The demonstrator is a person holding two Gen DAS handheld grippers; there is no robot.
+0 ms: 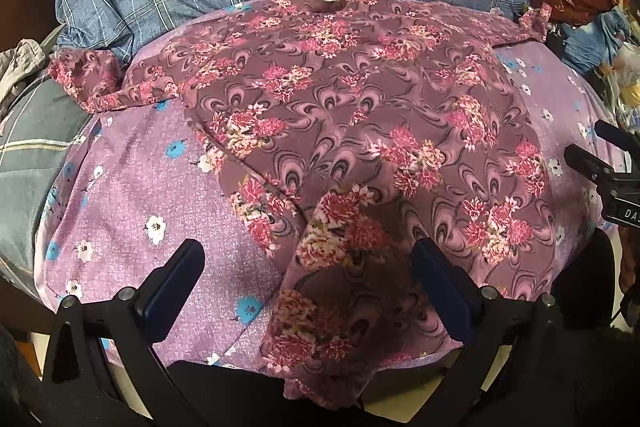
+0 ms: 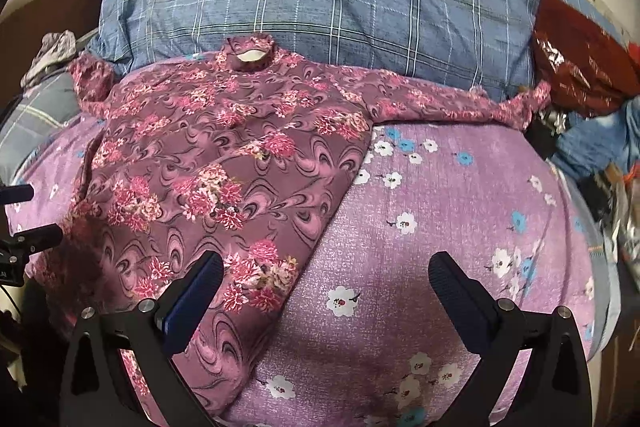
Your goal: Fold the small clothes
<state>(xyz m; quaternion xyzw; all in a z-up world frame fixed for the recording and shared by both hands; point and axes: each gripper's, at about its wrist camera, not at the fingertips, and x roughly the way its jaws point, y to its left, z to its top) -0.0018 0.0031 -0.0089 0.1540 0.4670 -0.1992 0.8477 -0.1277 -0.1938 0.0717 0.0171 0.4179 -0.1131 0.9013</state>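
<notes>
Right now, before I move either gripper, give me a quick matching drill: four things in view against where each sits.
Things:
1. floral top
2. blue plaid pillow
3. red foil bag
4. left gripper

Places:
A. open over the garment's near hem
B. far right, beside the pillow
C. spread flat on the purple flowered sheet
D. behind the garment's collar

Pairs: 1-C, 2-D, 3-B, 4-A

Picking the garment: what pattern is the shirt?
Maroon shirt with pink floral print; left wrist view.
</notes>
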